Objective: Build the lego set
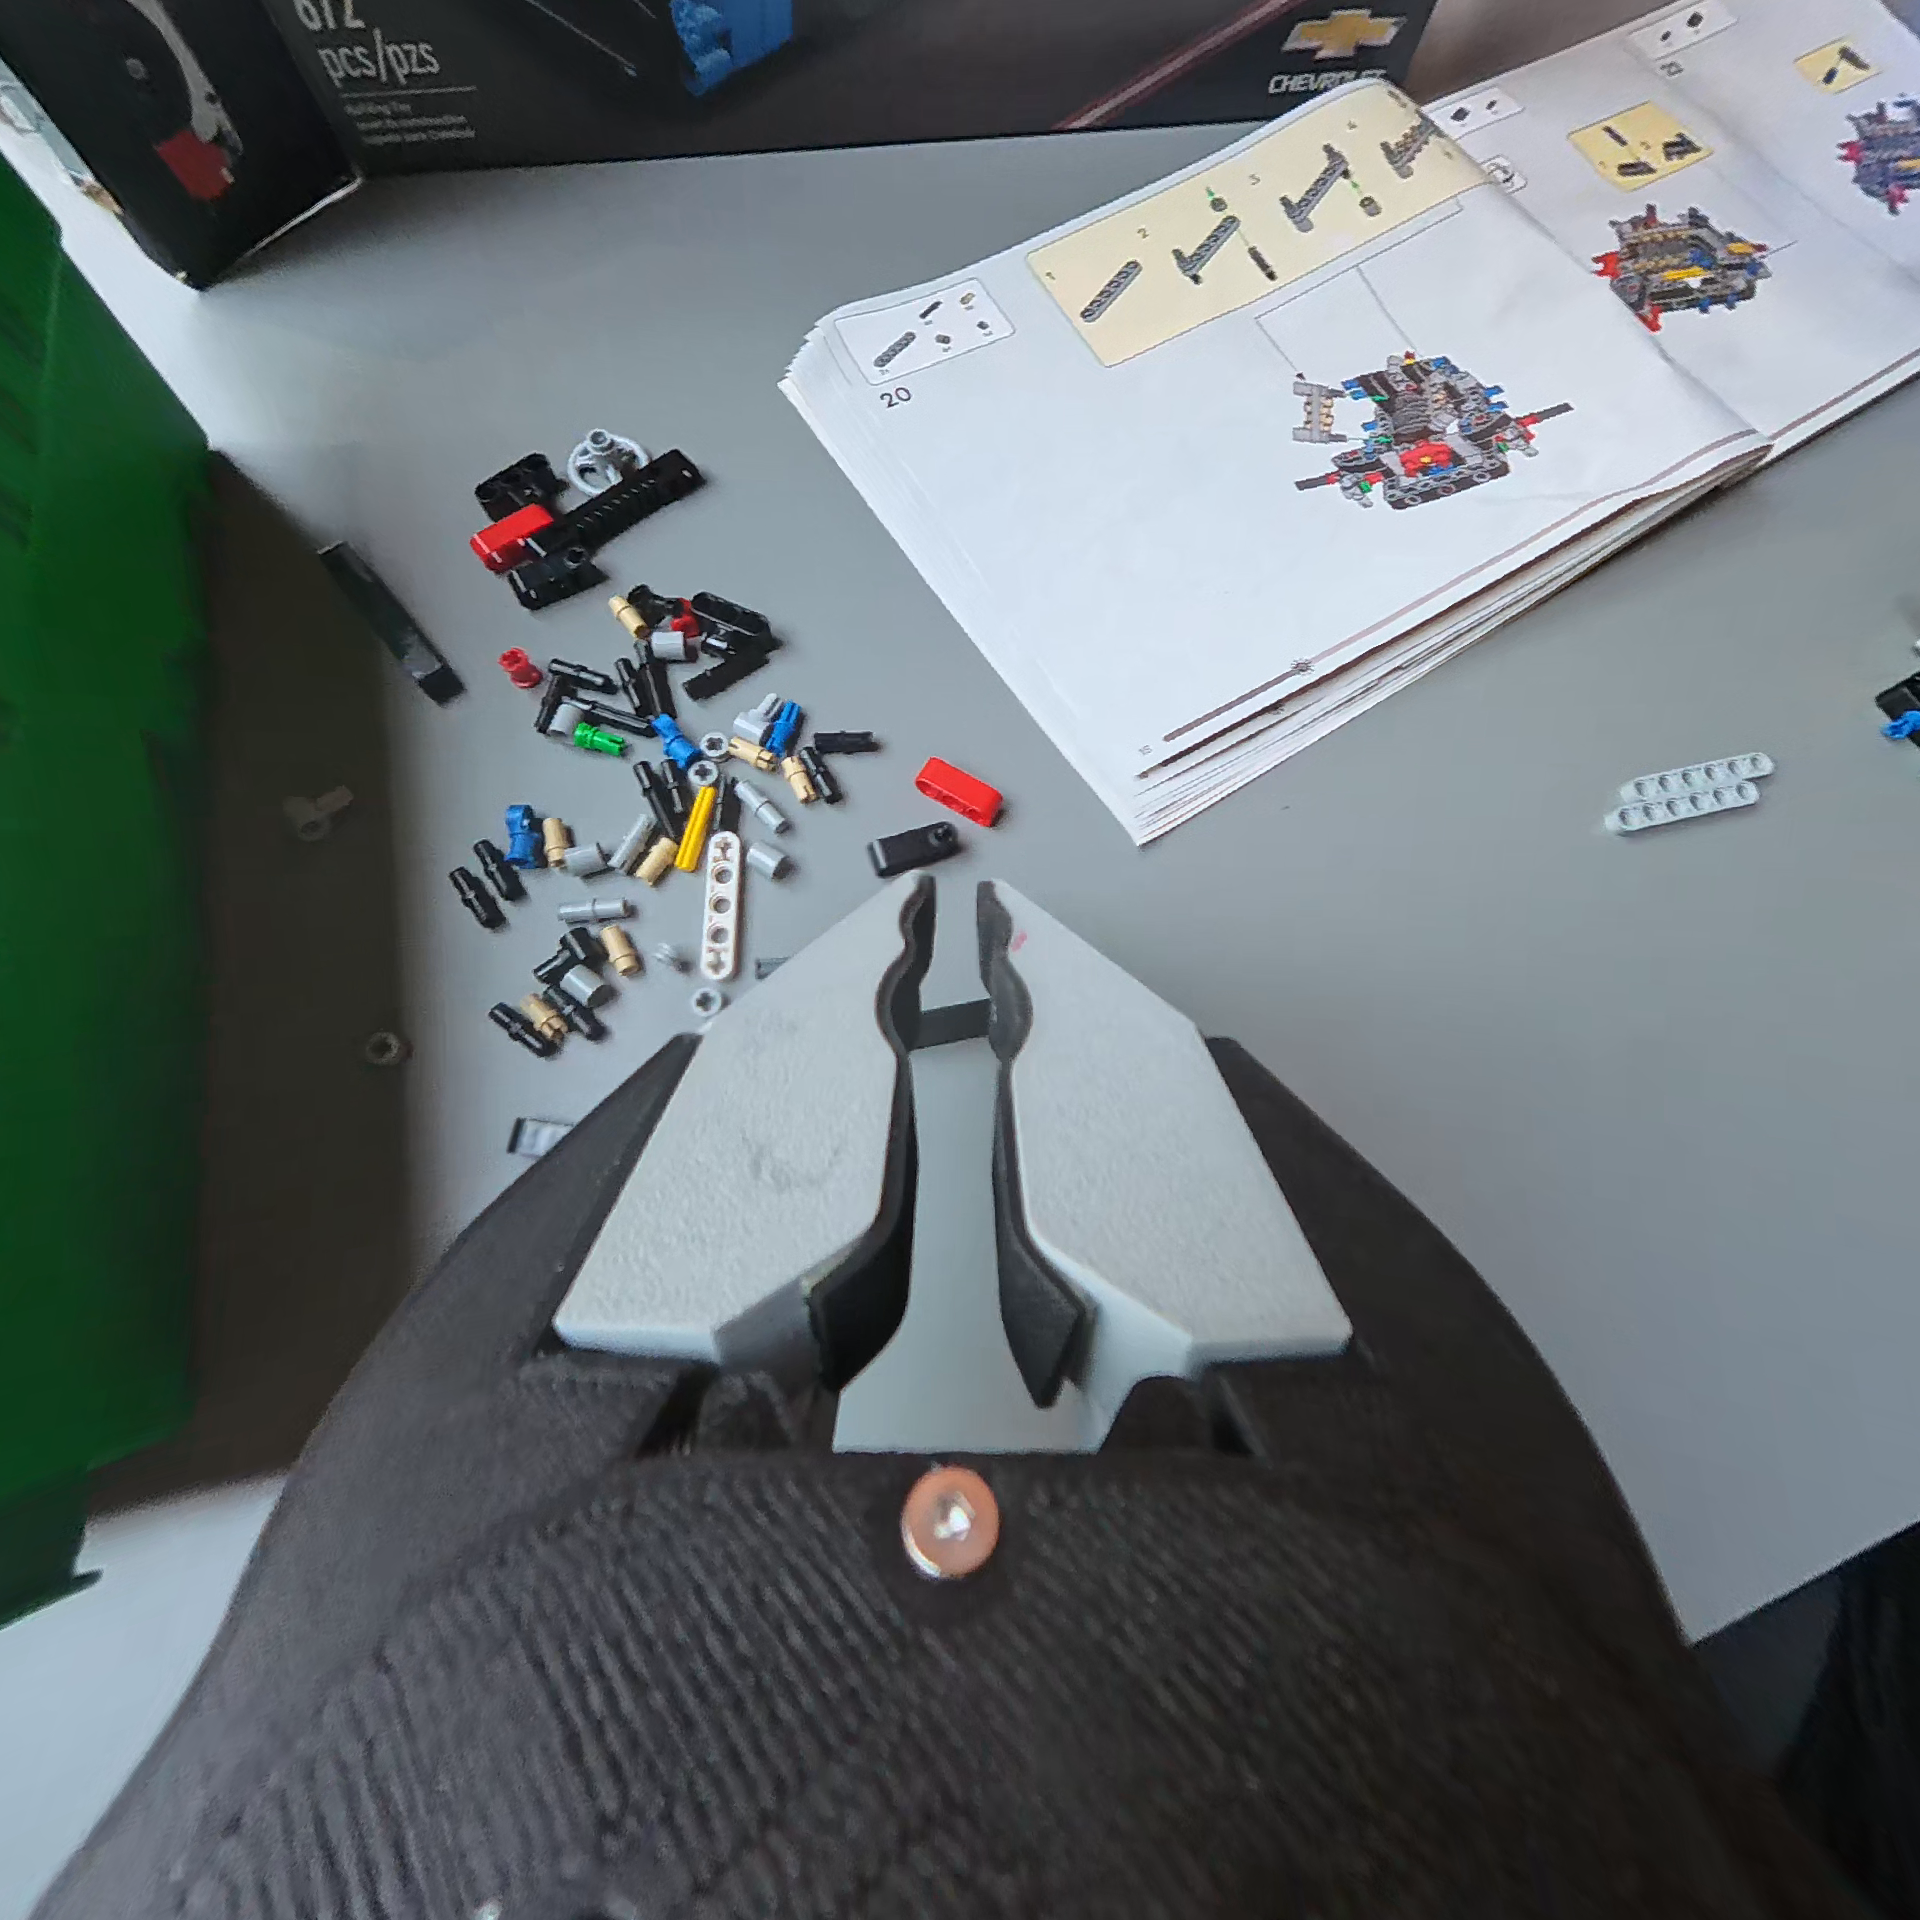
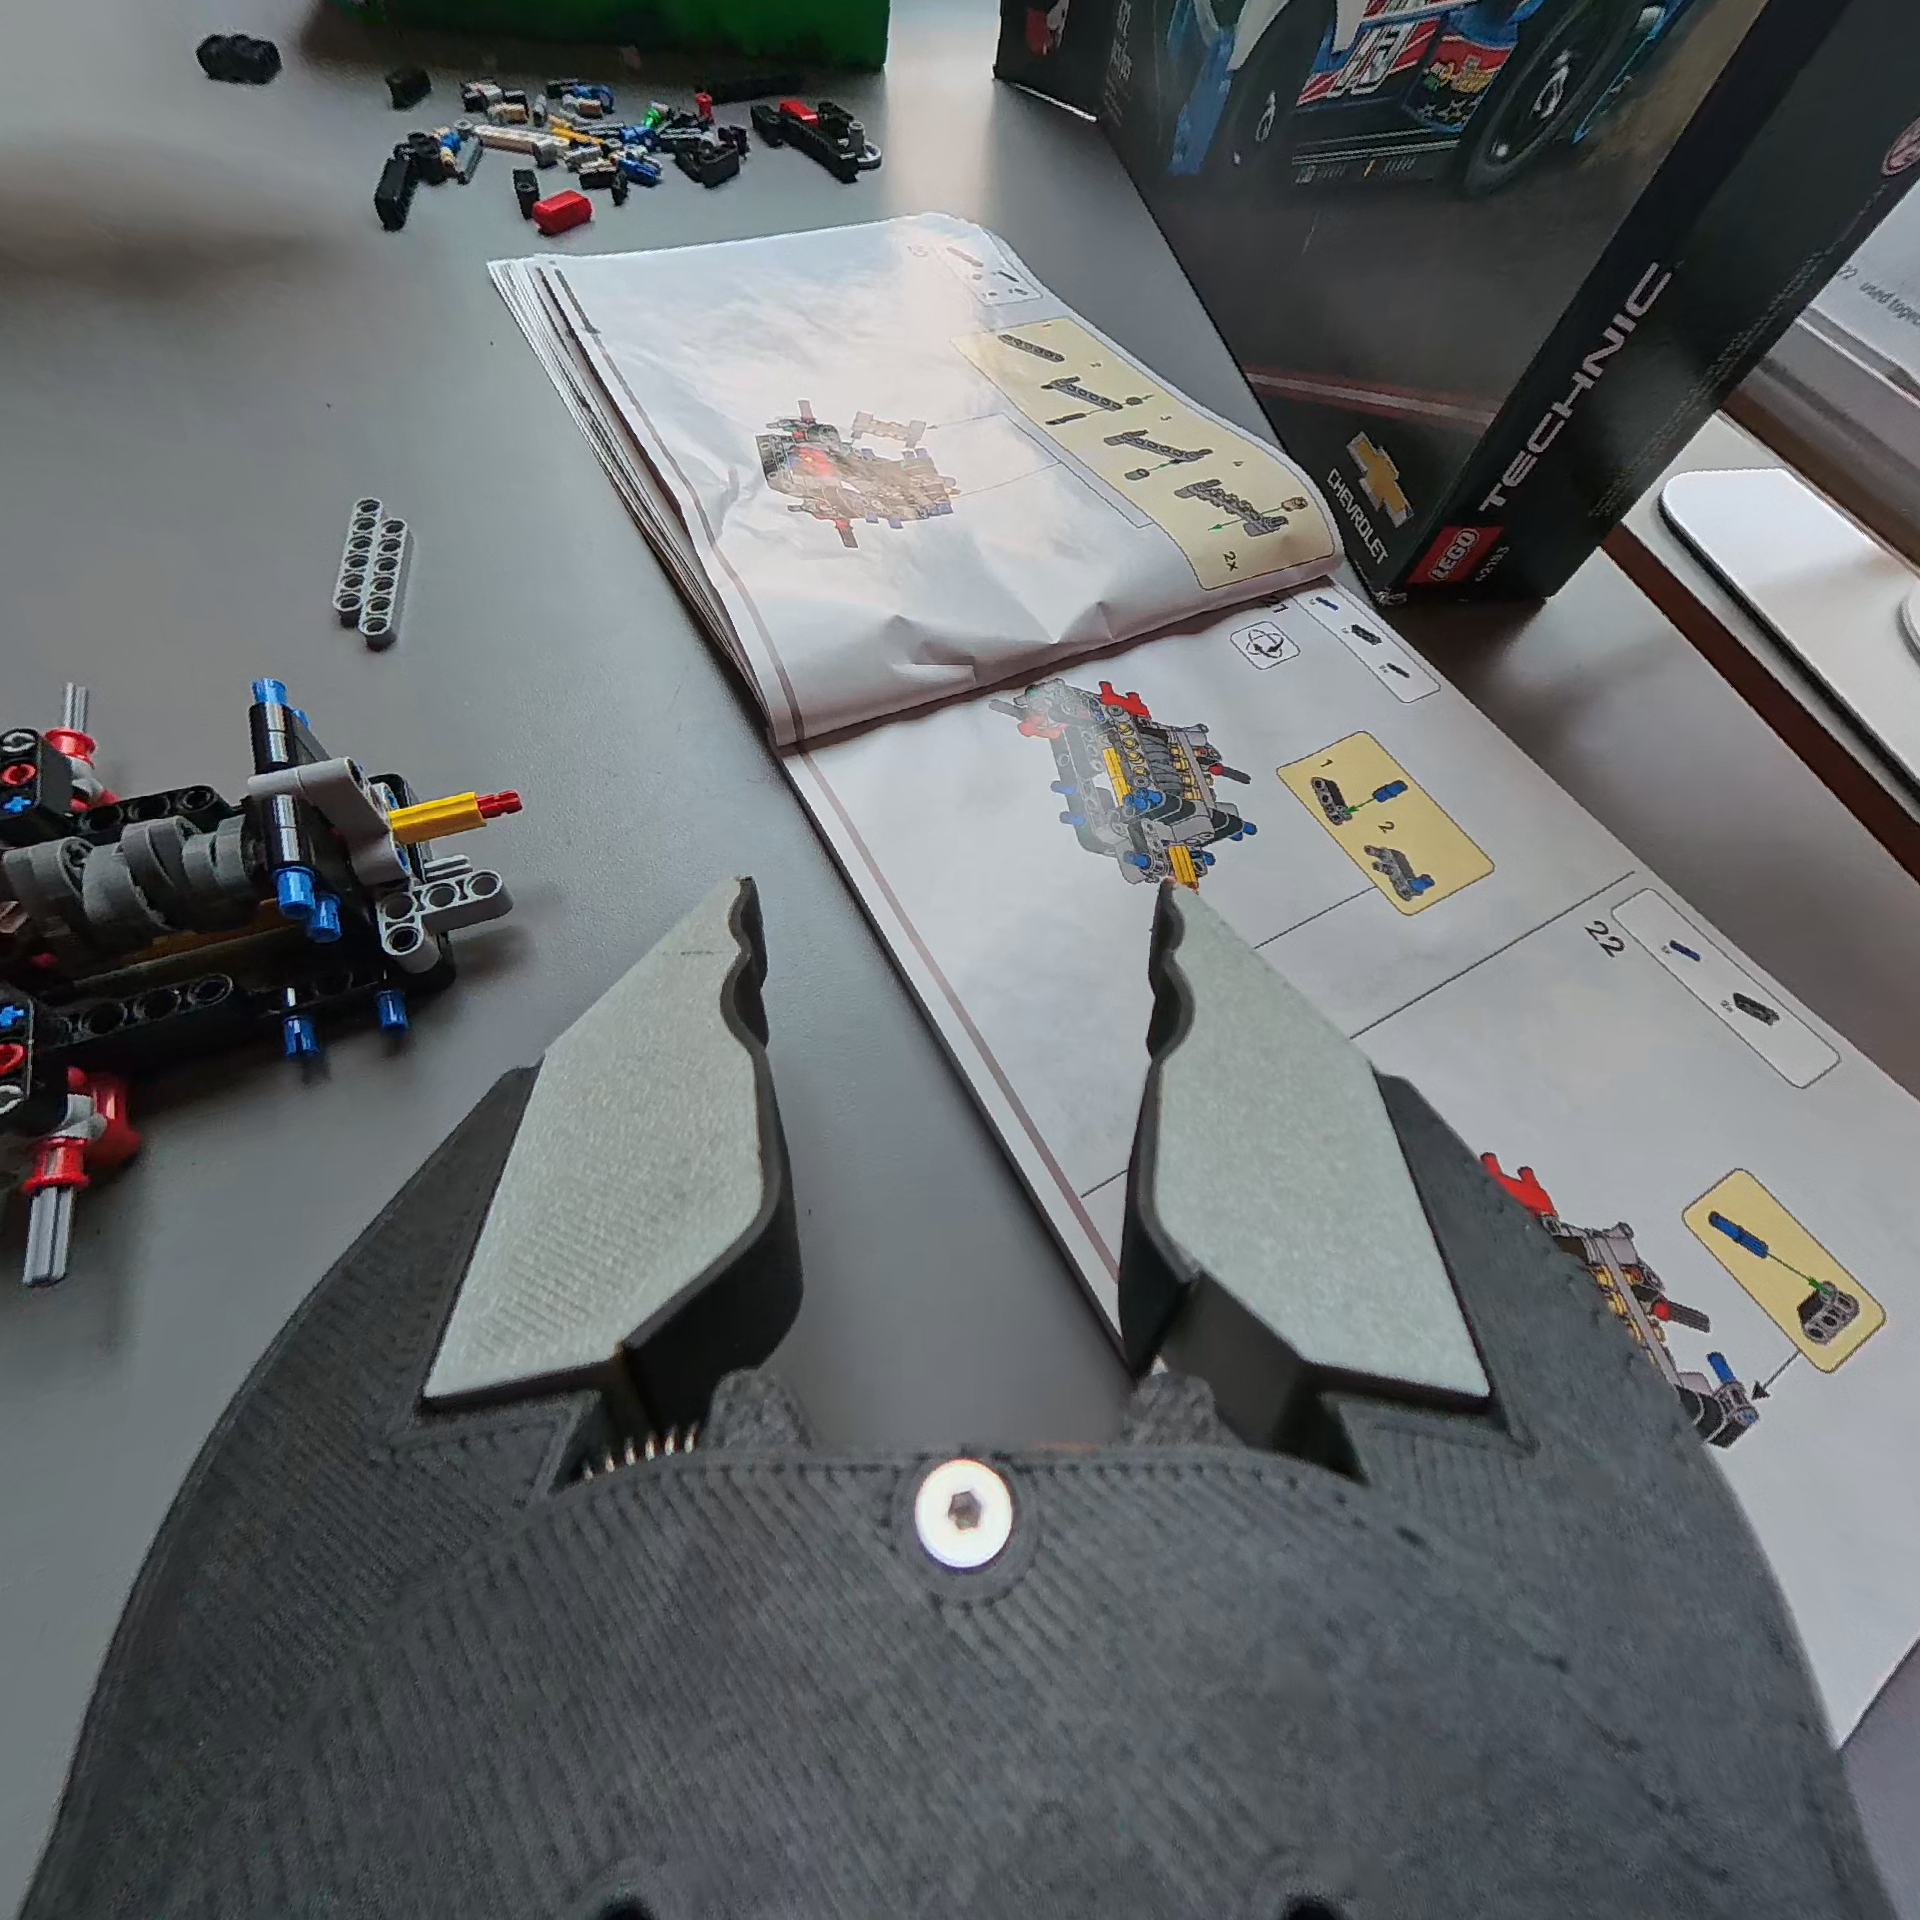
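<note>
My left gripper is nearly shut on a small black pin, held crosswise between the fingers a little behind the tips. It hovers just right of a pile of loose small pieces, close to a red short beam and a black piece. My right gripper is open and empty, low over the table at the left edge of the open instruction booklet. The partly built model lies to its left. Two grey beams lie side by side beyond the model.
The black set box stands behind the booklet, and it also shows in the left wrist view. A green block stands at the left of the pile. The pile shows far off in the right wrist view. A white flat object lies at far right. Some 40 cm of space lies between my two pairs of fingers. My left gripper is the nearer one to the black piece: about 6 cm, against 35 cm. The right camera catches it too, in the right wrist view.
</note>
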`<state>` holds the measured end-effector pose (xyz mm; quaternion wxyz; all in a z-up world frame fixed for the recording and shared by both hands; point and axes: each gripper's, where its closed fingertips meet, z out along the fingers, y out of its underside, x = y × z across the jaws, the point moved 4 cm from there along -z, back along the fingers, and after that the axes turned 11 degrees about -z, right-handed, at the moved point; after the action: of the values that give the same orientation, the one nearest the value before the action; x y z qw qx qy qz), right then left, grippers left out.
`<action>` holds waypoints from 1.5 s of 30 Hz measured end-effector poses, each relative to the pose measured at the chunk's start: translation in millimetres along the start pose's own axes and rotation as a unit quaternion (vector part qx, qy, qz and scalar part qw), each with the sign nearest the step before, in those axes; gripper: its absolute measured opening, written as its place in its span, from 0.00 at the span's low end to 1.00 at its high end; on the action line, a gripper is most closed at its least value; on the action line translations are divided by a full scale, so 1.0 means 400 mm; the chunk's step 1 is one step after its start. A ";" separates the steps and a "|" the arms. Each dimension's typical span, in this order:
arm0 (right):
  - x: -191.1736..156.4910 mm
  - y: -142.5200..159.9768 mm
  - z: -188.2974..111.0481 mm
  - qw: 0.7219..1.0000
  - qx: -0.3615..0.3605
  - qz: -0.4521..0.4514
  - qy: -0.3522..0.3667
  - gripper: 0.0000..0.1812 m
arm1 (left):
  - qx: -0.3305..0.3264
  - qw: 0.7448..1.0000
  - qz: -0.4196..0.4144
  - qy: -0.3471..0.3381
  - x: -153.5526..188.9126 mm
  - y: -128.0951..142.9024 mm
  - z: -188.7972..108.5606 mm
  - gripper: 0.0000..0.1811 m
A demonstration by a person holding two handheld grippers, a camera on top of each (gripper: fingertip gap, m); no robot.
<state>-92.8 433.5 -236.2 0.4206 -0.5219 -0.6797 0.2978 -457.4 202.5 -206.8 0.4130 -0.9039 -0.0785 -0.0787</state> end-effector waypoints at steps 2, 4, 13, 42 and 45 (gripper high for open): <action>0.000 0.001 0.001 1.000 -0.001 0.000 0.000 0.40 | -0.005 1.000 -0.008 -0.008 -0.021 -0.006 -0.008 0.04; 0.000 0.001 0.001 1.000 -0.002 -0.001 0.000 0.40 | -0.001 1.000 -0.007 -0.018 -0.042 -0.018 -0.013 0.03; 0.001 0.002 0.002 1.000 -0.005 0.000 0.002 0.40 | -0.070 0.997 0.034 0.016 -0.067 -0.064 0.065 0.07; -0.001 0.001 0.001 1.000 -0.002 -0.001 0.000 0.39 | -0.280 0.923 0.265 -0.009 -0.148 -0.110 0.249 0.01; -0.001 0.001 0.001 1.000 -0.002 -0.002 0.001 0.39 | -0.285 0.922 0.261 -0.007 -0.145 -0.106 0.242 0.01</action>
<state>-93.0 433.2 -236.7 0.4209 -0.5217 -0.6809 0.2951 -515.1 299.0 -250.1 0.1427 -0.9724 0.1833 0.0196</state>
